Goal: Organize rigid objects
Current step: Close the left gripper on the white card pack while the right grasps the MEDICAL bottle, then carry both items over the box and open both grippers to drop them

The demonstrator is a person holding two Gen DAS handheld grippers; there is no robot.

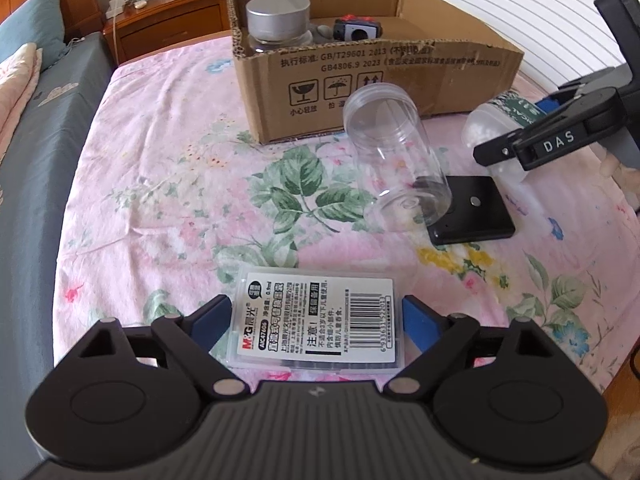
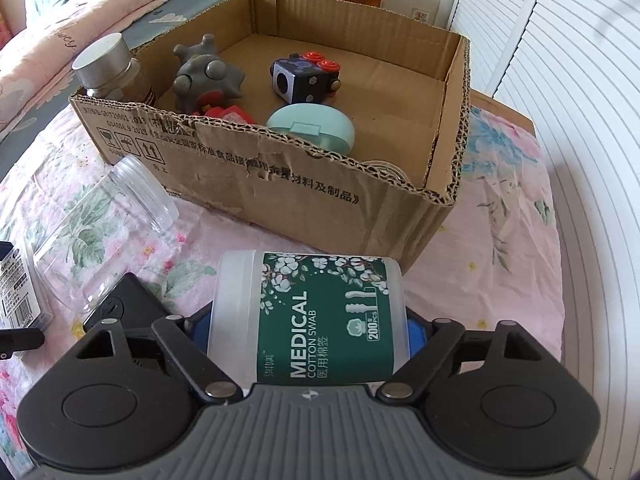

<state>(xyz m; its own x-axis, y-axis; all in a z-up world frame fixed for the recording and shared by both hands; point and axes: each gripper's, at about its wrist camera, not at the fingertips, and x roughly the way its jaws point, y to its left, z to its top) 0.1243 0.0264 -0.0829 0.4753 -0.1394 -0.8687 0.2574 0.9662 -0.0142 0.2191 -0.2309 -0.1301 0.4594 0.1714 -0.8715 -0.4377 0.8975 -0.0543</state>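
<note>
My left gripper (image 1: 316,320) is shut on a clear flat plastic case with a white barcode label (image 1: 318,322), low over the floral sheet. My right gripper (image 2: 308,328) is shut on a cotton swab tub with a green label (image 2: 316,316), just in front of the cardboard box (image 2: 320,192); the tub also shows in the left wrist view (image 1: 496,120). In the box are a silver-lidded jar (image 2: 106,66), a grey spiky toy (image 2: 204,76), a dark cube with red buttons (image 2: 306,78) and a mint oval case (image 2: 314,126).
A clear empty jar (image 1: 394,156) lies on its side on the sheet, partly over a flat black square device (image 1: 472,208). A wooden nightstand (image 1: 168,12) stands beyond the bed. White slatted doors (image 2: 560,80) are on the right.
</note>
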